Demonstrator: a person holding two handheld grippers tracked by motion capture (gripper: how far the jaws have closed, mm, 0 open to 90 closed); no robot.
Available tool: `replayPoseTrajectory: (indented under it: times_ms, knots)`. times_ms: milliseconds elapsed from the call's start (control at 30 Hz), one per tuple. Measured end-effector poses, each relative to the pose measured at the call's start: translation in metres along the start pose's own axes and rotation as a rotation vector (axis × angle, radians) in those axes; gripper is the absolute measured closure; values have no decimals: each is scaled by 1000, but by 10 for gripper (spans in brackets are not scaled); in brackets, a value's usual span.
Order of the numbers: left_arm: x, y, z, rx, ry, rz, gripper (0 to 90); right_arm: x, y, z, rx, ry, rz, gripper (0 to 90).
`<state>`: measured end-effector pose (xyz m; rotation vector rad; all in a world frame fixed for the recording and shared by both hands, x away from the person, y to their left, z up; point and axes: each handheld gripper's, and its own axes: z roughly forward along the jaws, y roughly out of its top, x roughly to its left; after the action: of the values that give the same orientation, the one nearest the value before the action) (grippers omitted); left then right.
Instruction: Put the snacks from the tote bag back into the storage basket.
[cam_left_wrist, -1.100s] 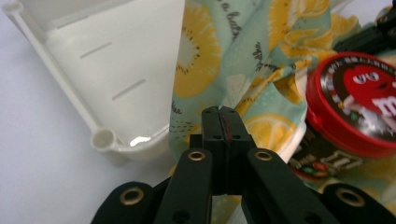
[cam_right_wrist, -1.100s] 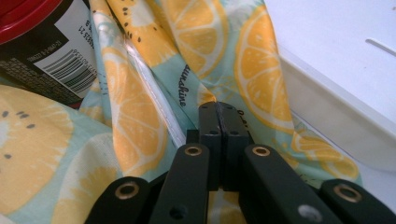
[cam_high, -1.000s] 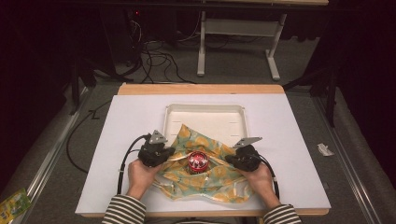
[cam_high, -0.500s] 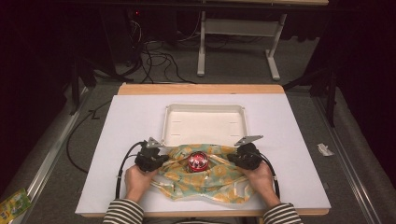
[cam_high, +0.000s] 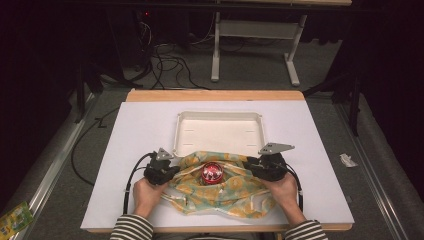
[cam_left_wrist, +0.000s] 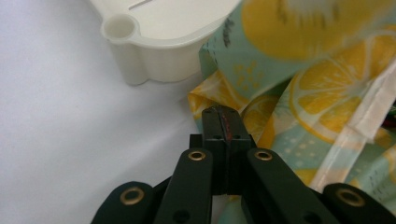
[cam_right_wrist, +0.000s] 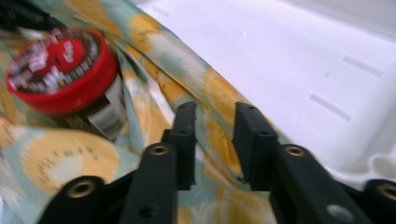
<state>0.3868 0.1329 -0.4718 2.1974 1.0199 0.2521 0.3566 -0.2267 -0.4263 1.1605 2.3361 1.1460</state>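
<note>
- The pale green cloth printed with yellow lemon slices (cam_high: 220, 187) lies bunched on the white table top (cam_high: 135, 135), close to the person's edge, its long axis running left to right between the two hands.
- Its far fold (cam_right_wrist: 182, 70) drapes over the near rim of the shallow white plastic tray (cam_high: 220, 131), which stands just beyond it.
- A small round can with a red lid (cam_high: 211, 173) sits in the middle of the cloth, lid turned up toward the high view; in the right gripper view (cam_right_wrist: 63, 70) it appears tilted, its printed side wall showing.
- The left gripper (cam_left_wrist: 223, 122) is clenched tight at the cloth's left edge, jaws pressed together; whether any cloth is caught between them cannot be told.
- The right gripper (cam_right_wrist: 215, 140) has just been letting go: its jaws stand apart over the cloth's right end, the fabric under the gap, with the pads not pressing it.
- Both hands rest at the cloth's ends, well apart.
</note>
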Motion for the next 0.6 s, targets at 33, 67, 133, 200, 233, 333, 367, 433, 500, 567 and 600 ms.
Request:
replayPoseTrajectory:
  times_ms: [33,67,133,200,233,333,367,433,500,567,600]
  knots:
    - [0,0,0,0,0,0,900,0,3,-1,-10,-6,-5,643]
    - [0,0,0,0,0,0,900,1,6,-2,-19,-10,-5,622]
    - [0,0,0,-1,0,0,900,0,10,0,-24,-22,-7,576]
    - [0,0,0,-1,-1,-1,900,-2,14,5,-14,-26,1,535]
    - [0,0,0,-1,-1,-1,900,-2,14,5,-14,-26,1,535]
    - [0,0,0,-1,-3,0,900,-7,16,15,11,-8,8,519]
    - [0,0,0,-2,-3,2,900,-8,16,21,32,16,16,573]
    - [0,0,0,-3,-3,3,900,-8,16,24,39,23,9,647]
    - [0,0,0,-5,-1,6,900,-6,15,29,59,54,-12,783]
    - [-1,0,-3,-26,-4,12,900,-3,13,34,92,74,-27,898]
    - [-2,0,-4,-37,-5,14,900,-2,12,36,99,79,-27,900]
